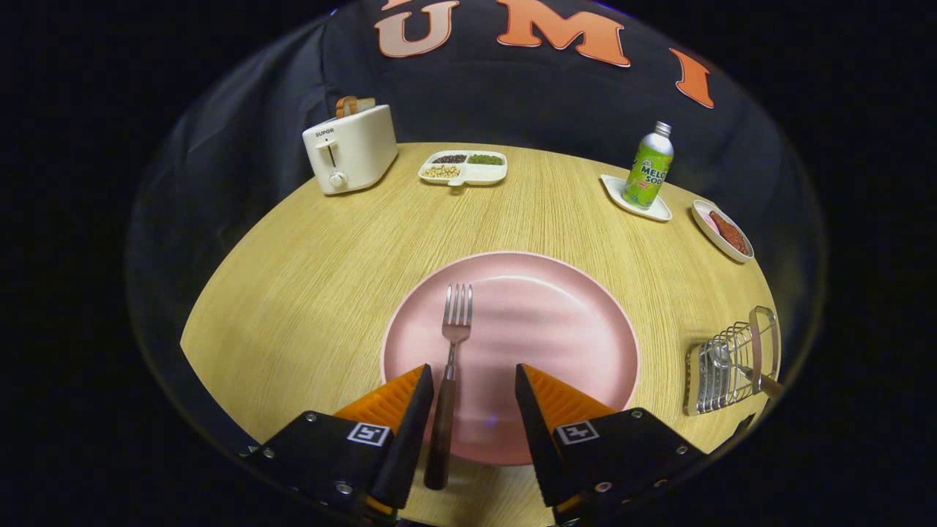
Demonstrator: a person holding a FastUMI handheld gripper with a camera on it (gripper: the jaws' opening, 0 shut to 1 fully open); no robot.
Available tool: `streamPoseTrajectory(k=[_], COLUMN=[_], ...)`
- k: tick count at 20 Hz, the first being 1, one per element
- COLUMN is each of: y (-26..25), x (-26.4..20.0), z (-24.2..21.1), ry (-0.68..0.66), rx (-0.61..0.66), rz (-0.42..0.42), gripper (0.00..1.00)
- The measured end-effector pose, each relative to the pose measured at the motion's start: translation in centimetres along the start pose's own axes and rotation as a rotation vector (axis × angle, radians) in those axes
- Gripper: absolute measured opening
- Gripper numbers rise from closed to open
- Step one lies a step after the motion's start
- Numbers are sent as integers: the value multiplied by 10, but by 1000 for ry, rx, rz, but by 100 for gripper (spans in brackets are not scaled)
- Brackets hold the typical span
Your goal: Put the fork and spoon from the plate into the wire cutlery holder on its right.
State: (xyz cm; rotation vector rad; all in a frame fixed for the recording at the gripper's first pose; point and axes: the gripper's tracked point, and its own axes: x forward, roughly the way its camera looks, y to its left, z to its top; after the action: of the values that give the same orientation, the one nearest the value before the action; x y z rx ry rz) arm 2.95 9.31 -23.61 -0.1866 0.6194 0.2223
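Observation:
A pink round plate [556, 322] lies on the wooden table just ahead of my fingers. A fork [448, 366] with a dark handle lies on the plate's left part, tines pointing away, its handle reaching over the near rim between my fingers, close to the left one. My gripper [474, 377] is open and hovers over the plate's near edge, touching nothing. To the right of the plate stands the wire cutlery holder [725, 369], and a spoon [739, 366] rests in it with its brown handle sticking out to the right.
A cream toaster [351, 150] with toast stands at the far left. A divided white dish [463, 168] of beans is at the back. A green soda bottle [648, 167] on a white tray and a small dish [721, 230] of food sit at the far right.

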Motion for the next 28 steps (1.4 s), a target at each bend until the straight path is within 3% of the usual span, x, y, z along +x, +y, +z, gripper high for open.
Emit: streamPoseTrajectory(k=[3, 6, 7, 8, 19, 28], y=[3, 2, 1, 0, -44, -123], x=[7, 13, 14, 8, -39, -87], z=[-5, -10, -12, -11, 15, 39], ry=[31, 50, 61, 67, 27, 19], rx=[9, 31, 38, 45, 82, 107], rz=[9, 2, 4, 6, -2, -73], gripper=[44, 27, 9, 6, 4, 4])
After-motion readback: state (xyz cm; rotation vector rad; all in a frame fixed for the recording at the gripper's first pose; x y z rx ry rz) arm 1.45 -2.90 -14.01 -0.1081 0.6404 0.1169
